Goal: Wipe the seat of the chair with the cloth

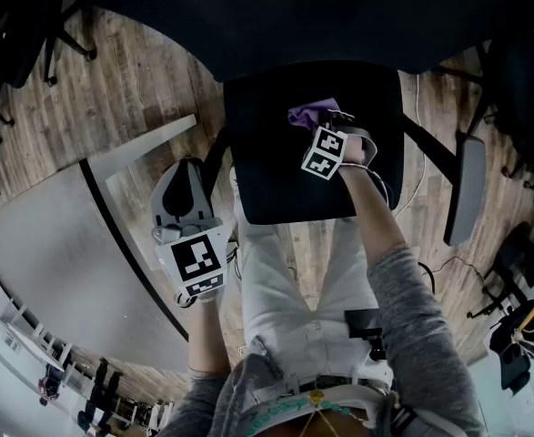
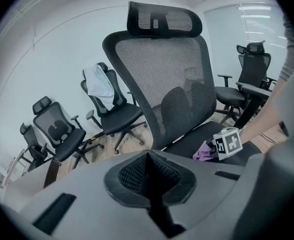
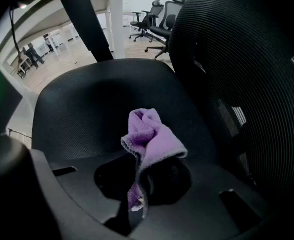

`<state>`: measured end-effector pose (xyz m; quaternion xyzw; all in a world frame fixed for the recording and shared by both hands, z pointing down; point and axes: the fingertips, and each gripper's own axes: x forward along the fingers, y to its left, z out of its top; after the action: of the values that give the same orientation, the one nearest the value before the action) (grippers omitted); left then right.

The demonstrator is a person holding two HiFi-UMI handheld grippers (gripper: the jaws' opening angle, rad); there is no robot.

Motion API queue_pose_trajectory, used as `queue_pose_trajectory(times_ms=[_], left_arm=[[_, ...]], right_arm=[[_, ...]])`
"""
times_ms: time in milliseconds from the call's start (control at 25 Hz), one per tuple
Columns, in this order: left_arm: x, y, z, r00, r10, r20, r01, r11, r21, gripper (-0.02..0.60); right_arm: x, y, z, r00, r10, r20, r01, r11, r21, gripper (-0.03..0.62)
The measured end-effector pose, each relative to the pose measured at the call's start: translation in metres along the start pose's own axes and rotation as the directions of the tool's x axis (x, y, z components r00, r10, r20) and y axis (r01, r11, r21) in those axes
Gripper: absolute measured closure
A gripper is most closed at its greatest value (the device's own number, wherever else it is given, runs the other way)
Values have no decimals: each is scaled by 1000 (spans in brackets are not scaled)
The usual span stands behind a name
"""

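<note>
Over the black seat [image 1: 267,171] of the office chair, toward its back edge, the right hand-held gripper [image 1: 327,124] is pinching the purple cloth [image 3: 151,134]. Its jaws are closed on a lower fold, and the rest of the cloth bunches up in a loose wad just ahead of them. From where I stand the wad sits low over the seat, close in front of the mesh backrest [image 2: 172,79], but I cannot tell whether it is actually pressing on the fabric. The person's arm in a grey sleeve [image 1: 417,321] reaches down to that gripper, and the marker cube [image 1: 325,153] on it faces up. The left hand-held gripper [image 1: 186,182] is held off the seat's left side, well apart from the cloth, above the wooden floor [image 1: 130,89] and near the edge of a pale counter [image 1: 57,253]. Its jaws are pressed together with nothing between them, and it points across at the chair, whose headrest [image 2: 164,19] stands above the backrest. Behind the chair, several other black office chairs are lined along the wall. One of them [image 2: 114,116] has a pale garment [image 2: 97,84] draped over its back.
</note>
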<state>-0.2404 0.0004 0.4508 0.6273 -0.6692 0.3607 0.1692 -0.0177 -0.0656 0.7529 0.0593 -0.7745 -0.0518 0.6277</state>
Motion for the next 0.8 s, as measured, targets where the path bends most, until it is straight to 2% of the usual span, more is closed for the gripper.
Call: queue_pose_trajectory(times_ms=[800], left_arm=[[0,1,0,1000,9,-3,-9,1000,15,578]], right_arm=[[-13,-24,-70,996,-37,-85,40,999,32,546]])
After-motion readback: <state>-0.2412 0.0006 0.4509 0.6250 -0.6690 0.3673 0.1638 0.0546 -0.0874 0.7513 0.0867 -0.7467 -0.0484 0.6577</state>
